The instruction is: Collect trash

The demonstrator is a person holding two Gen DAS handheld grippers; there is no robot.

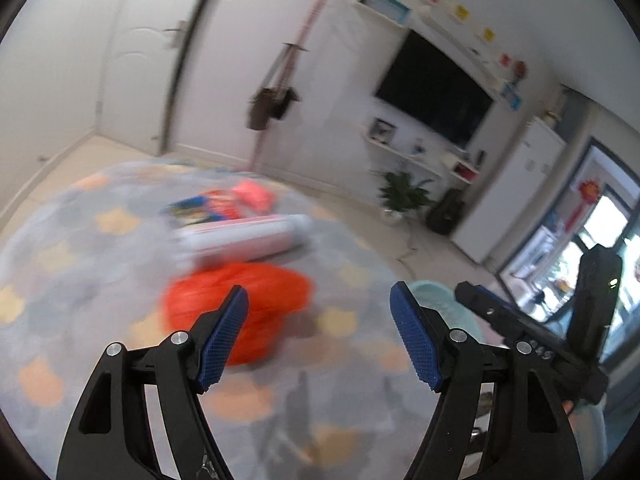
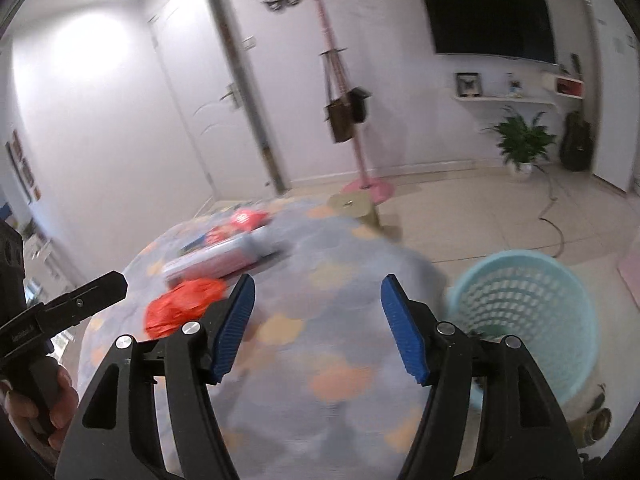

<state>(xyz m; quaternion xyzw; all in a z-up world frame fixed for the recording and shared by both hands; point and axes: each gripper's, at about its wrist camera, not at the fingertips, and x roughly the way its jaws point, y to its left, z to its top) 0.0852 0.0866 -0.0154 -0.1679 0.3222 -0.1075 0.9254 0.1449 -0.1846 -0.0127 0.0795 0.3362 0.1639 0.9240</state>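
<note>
— What's on the round grey cloth-covered table with orange patches [image 2: 320, 360]?

— A pale-blue perforated plastic basket [image 2: 532, 316] stands just beside it on the floor. On the cloth: a white-and-pink tube [image 1: 244, 238], a crumpled orange plastic bag [image 1: 240, 304] in front of it, colourful wrappers [image 1: 224, 202] behind.

— Any readable print?

— All too blurred.

— And the claws?

— Left gripper [image 1: 320, 336] and right gripper [image 2: 316, 328] both spread wide, holding nothing, above the cloth.

Both wrist cameras look forward and slightly down over the patterned table [image 1: 100, 280] [image 2: 328, 360] toward the wall television [image 1: 434, 92] [image 2: 488, 12], at 1 o'clock; both share the orange bag [image 1: 240, 300] [image 2: 180, 304].
</note>
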